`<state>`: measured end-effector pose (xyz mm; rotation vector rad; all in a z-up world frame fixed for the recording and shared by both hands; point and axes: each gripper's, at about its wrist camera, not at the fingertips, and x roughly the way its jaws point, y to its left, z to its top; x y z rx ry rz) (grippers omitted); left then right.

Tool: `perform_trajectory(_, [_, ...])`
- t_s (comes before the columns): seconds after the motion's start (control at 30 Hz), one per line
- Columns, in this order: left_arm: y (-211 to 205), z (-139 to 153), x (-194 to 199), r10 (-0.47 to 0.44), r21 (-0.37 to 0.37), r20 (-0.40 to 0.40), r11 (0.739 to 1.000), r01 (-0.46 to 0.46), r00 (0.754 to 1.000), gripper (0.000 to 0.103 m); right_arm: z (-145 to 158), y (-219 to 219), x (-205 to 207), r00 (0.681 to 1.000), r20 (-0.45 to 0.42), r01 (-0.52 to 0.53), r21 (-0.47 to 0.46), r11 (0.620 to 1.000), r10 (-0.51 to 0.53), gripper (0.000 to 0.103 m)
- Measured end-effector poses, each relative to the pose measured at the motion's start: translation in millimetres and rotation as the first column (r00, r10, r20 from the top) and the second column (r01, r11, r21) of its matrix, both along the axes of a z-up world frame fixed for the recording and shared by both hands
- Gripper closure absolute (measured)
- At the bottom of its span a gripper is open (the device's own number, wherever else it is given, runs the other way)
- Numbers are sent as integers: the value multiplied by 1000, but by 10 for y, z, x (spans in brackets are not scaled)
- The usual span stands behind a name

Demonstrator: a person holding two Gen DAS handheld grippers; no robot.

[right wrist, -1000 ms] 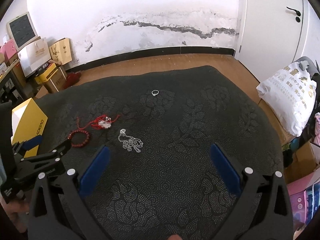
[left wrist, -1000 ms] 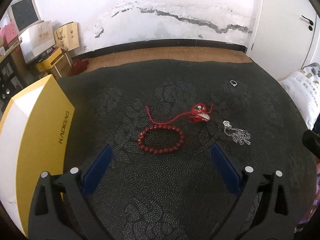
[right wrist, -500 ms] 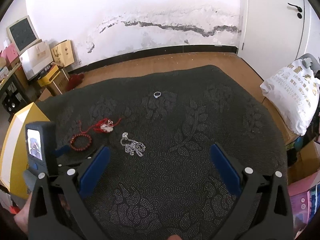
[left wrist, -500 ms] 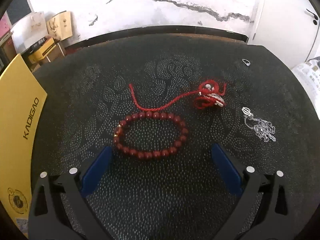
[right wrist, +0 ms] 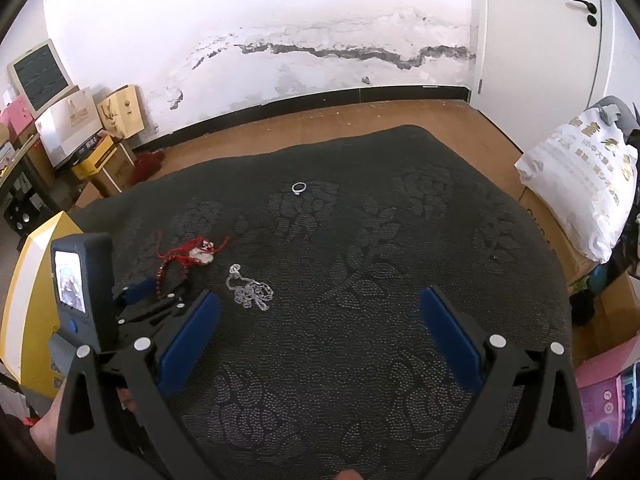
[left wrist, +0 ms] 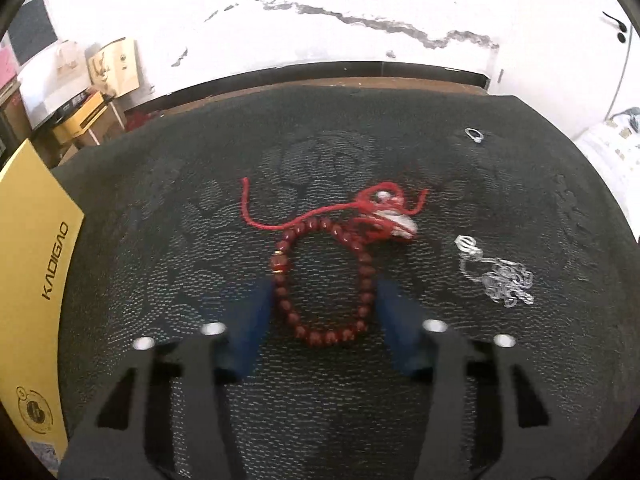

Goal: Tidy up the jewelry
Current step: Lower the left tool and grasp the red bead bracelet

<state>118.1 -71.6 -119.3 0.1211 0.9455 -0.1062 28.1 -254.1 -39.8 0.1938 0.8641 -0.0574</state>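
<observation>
A dark red bead bracelet [left wrist: 362, 264] lies on the black patterned cloth [left wrist: 320, 400]. My left gripper [left wrist: 325, 304] is closing around it, one blue pad at each side, touching or nearly touching the beads. A red cord with a pale pendant [left wrist: 380, 212] lies just beyond it. A silver chain [left wrist: 496, 276] lies to the right and a small silver ring [left wrist: 475, 135] farther back. My right gripper [right wrist: 316, 328] is open and empty above the cloth, with the chain [right wrist: 250, 290], red cord [right wrist: 196, 250] and ring [right wrist: 299, 188] ahead of it.
A yellow box [left wrist: 32, 280] marked KADIGAO stands at the cloth's left edge. Cardboard boxes [right wrist: 92, 128] and shelving stand by the left wall. A white sack [right wrist: 580, 184] lies at the right. The left gripper's body [right wrist: 84, 280] shows in the right wrist view.
My left gripper has moved forward and down to the bracelet and its jaws have narrowed around it; the bracelet is now squeezed into a taller oval. The right gripper has barely moved.
</observation>
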Motion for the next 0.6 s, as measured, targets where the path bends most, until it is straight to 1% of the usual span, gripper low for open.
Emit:
perform_trajectory(0.03, [-32, 0, -12, -4, 8, 3, 1000, 4, 1000, 66, -10, -2, 2, 1000, -4, 0, -1, 1000, 0, 6])
perform_trajectory(0.07, [-47, 4, -21, -4, 10, 4, 1000, 4, 1000, 74, -20, -5, 4, 1000, -6, 0, -3, 1000, 0, 6])
perform_trajectory(0.1, [-58, 9, -27, 0, 19, 3, 1000, 0, 1000, 85, -25, 1, 6, 1000, -9, -1, -6, 1000, 1, 6])
perform_trajectory(0.13, [-46, 10, -27, 2, 19, 1, 1000, -2, 1000, 88, -33, 4, 8, 1000, -11, -3, -9, 1000, 3, 6])
perform_trajectory(0.23, [44, 24, -11, 23, -45, -27, 999, -24, 999, 89, -63, 16, 29, 1000, -20, -10, -18, 1000, 9, 6])
perform_trajectory(0.43, [196, 135, -103, 34, -43, -31, 998, -36, 999, 89, -75, 70, 87, 1000, -19, -18, -23, 1000, 17, 6])
perform_trajectory(0.53, [315, 302, -192, 29, -63, -24, 998, -30, 999, 89, -103, 111, 127, 999, -23, -31, -29, 999, 30, 6])
perform_trajectory(0.6, [387, 433, -278, 24, -45, -8, 999, -24, 1000, 89, -140, 158, 165, 999, -32, -42, -37, 998, 40, 6])
